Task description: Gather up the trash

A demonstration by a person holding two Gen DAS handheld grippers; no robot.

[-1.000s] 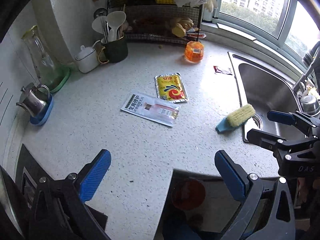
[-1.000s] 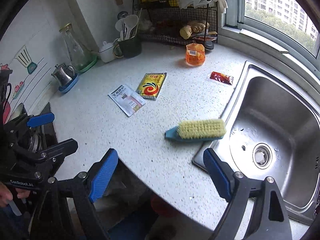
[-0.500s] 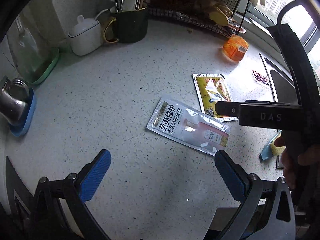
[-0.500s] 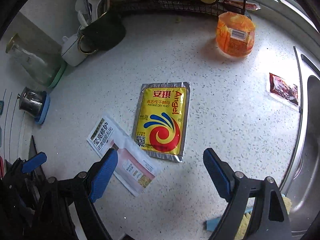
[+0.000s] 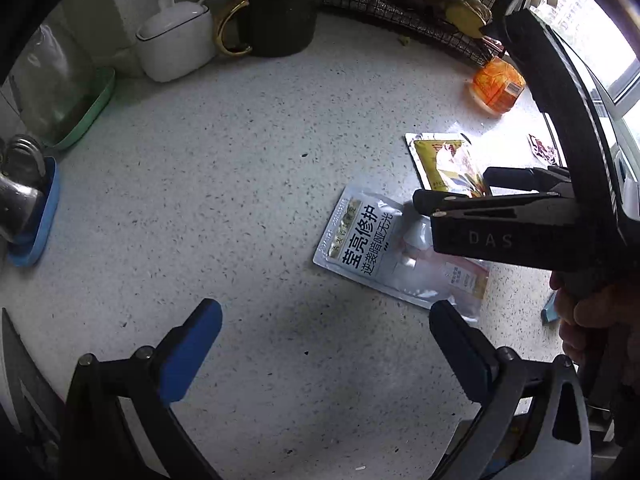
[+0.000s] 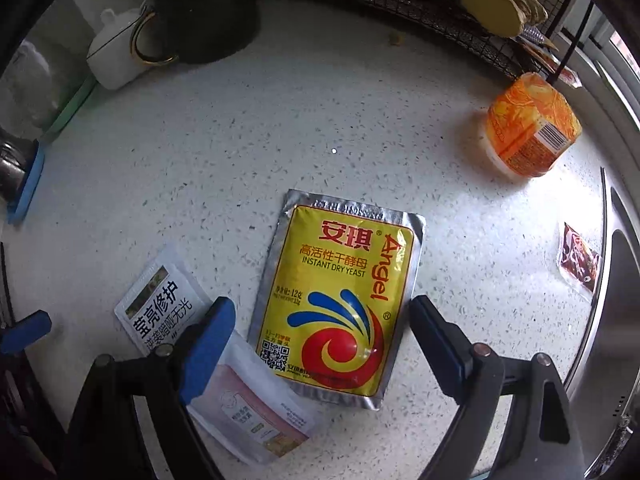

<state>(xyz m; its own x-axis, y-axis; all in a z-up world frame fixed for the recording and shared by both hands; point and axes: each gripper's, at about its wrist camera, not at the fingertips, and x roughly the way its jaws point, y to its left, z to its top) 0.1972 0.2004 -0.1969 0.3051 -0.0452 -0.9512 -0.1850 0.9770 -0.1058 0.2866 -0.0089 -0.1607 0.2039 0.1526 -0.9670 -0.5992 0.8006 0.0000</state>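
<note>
A yellow Angel yeast packet [image 6: 340, 300] lies flat on the speckled counter [image 6: 280, 140]. My right gripper [image 6: 320, 344] is open, its blue fingers astride the packet's near end, low over it. A white and pink sachet [image 6: 240, 392] lies to its left, partly under the left finger. In the left wrist view the sachet [image 5: 376, 252] and the yeast packet [image 5: 440, 160] lie ahead and right, partly hidden by the right gripper's body [image 5: 520, 224]. My left gripper [image 5: 328, 356] is open and empty above bare counter. A small red sachet [image 6: 578, 260] lies by the sink.
An orange wrapped tub [image 6: 528, 128] stands at the back right. A black wire rack [image 6: 440, 8], a dark mug with utensils [image 5: 276, 12] and a white lidded pot [image 5: 176, 40] line the back. A kettle on a blue coaster [image 5: 28, 208] sits left. The sink edge [image 6: 616, 280] is right.
Both grippers have moved forward and down over the counter. The right one has closed in on the yeast packet, now between its open fingers. The left has neared the white sachet.
</note>
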